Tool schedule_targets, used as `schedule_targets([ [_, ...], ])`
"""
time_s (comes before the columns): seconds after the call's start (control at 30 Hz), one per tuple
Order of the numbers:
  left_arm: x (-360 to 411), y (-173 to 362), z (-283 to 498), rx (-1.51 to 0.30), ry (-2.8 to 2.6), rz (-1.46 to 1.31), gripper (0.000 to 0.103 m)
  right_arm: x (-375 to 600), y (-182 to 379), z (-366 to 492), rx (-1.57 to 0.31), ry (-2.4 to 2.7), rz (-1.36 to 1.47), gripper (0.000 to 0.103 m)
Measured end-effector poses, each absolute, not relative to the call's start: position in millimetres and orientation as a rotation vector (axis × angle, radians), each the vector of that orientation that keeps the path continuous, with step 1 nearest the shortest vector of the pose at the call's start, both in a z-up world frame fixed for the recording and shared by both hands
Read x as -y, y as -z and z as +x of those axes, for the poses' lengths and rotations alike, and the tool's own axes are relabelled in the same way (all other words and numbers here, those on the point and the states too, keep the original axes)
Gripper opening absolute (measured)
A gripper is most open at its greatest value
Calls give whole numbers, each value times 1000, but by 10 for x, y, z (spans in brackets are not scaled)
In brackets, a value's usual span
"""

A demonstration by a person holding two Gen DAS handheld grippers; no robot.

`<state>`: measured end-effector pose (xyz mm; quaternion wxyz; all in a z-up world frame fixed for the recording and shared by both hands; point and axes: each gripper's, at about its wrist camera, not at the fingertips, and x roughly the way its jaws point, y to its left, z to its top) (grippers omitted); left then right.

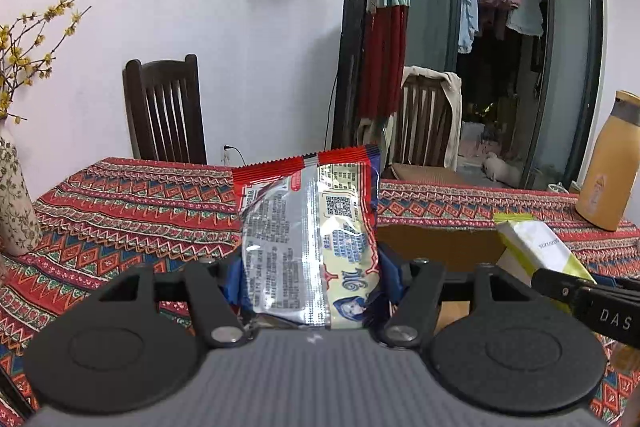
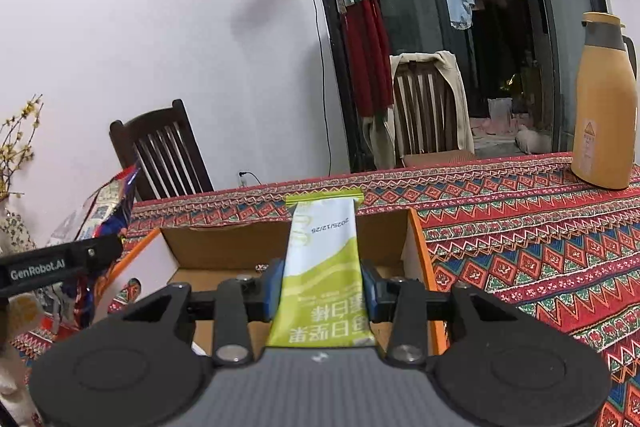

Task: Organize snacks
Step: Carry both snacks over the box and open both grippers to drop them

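- A red patterned cloth [image 2: 520, 227] covers the table; white wall behind, two chairs.
- Yellow jug [image 2: 604, 107] stands on it.
- Left gripper [image 1: 310, 283] squeezes a snack bag [image 1: 308, 235].
- Right gripper [image 2: 322, 291] squeezes a green bar [image 2: 322, 259] above the box [image 2: 224, 247].

- A red-and-blue snack packet [image 1: 308, 243], seen from its back: silver foil with a centre seam, small print, a QR code and a cartoon face near the lower end. It stands upright with its red crimped edge on top, held off the bench between the left claw's [image 1: 310, 279] blue pads.
- A slim green-and-white snack bar [image 2: 322, 267] with a green crimped top edge, a printed date and large characters reading upside down. It points up and away, pinched between the right claw's [image 2: 322, 291] pads, above the open cardboard box [image 2: 416, 247].
- The cardboard box has orange-trimmed edges and sits on the bench.
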<state>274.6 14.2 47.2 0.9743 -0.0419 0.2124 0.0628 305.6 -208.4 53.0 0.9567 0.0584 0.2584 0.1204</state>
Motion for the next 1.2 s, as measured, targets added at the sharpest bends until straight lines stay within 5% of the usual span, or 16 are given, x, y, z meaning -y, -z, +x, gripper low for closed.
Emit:
schedule_targets([
  [0.27,-83,-373,2730,-448,-111,-77,66,2006,-475,3016,-538,-255,94,39],
  [0.33,-101,-390,2704,-437,-113,-92,76,2015,-481,2991,-536,-259,103,42],
  [0.37,-107,-408,2674,-427,-115,-105,91,2023,-488,2976,-531,-254,108,41],
  [0.4,-125,-422,2641,-411,-123,-117,103,2042,-493,2971,-531,-256,117,51],
  [0.5,-166,-496,2555,-372,-134,-138,103,2065,-519,2904,-510,-248,138,97],
  [0.53,-175,-512,2536,-365,-137,-147,103,2065,-532,2872,-498,-241,135,101],
  [1.2,-97,-785,2285,-331,-149,-164,103,2102,-867,2579,-394,-257,139,103],
])
